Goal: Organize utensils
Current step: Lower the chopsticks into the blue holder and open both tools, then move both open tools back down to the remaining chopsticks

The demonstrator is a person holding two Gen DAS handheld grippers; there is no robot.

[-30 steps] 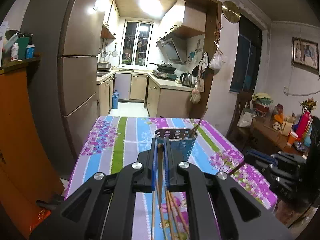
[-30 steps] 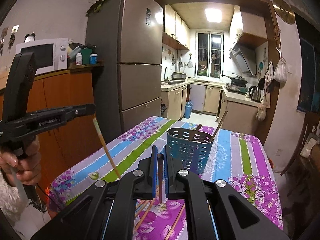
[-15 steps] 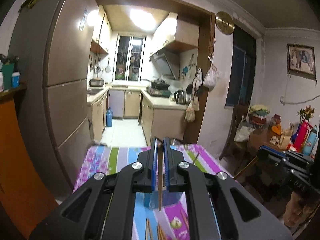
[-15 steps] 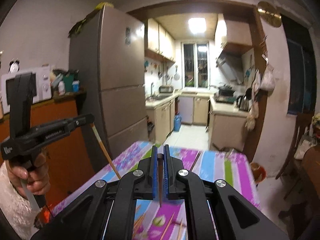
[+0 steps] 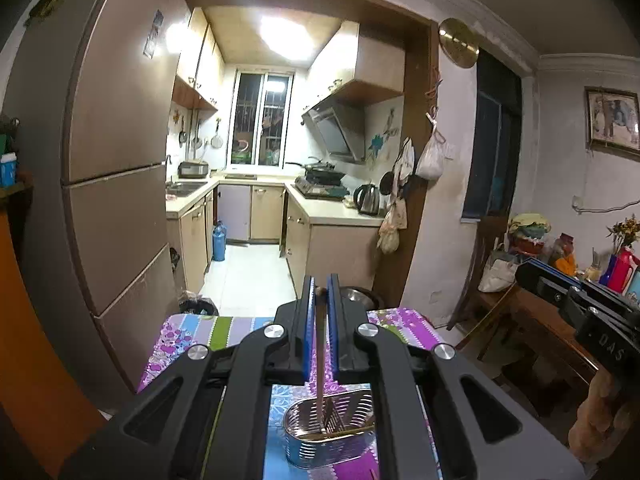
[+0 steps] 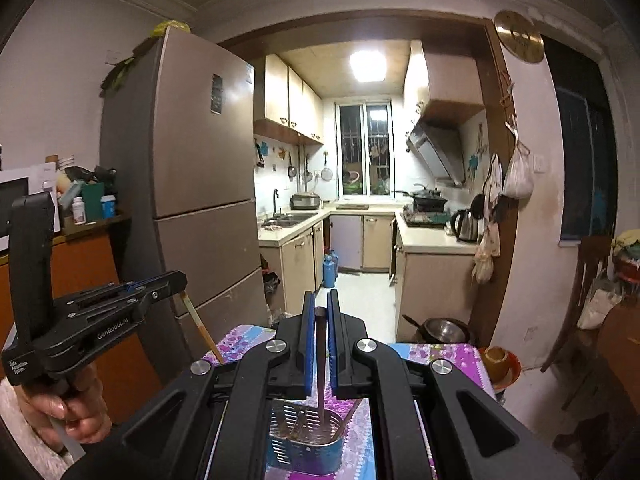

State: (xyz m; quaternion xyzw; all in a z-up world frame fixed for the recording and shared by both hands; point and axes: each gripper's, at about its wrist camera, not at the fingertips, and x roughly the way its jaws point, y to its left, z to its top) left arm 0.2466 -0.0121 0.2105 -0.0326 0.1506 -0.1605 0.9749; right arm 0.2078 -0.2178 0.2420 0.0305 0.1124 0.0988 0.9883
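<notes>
My left gripper [image 5: 319, 292] is shut on a wooden chopstick [image 5: 320, 364] that hangs tip-down over the blue slotted utensil holder [image 5: 332, 446] on the flowered tablecloth. Other chopsticks lie slanted inside the holder. My right gripper [image 6: 319, 310] is shut on a dark chopstick [image 6: 321, 368], its tip over the same holder [image 6: 306, 446]. In the right wrist view the left gripper [image 6: 182, 280] shows at the left with its chopstick [image 6: 200, 328] slanting down. The right gripper's body shows at the right edge of the left wrist view [image 5: 576, 304].
The table [image 5: 188, 332] has a striped purple floral cloth. A tall fridge [image 6: 192, 200] stands left, an orange cabinet [image 5: 28, 320] beside it. A wooden chair [image 6: 588, 288] and a cluttered side table [image 5: 536, 312] stand right. A kitchen lies beyond.
Both grippers have risen and tilted downward, each with its chopstick. The holder now sits directly below the chopstick tips instead of ahead of them.
</notes>
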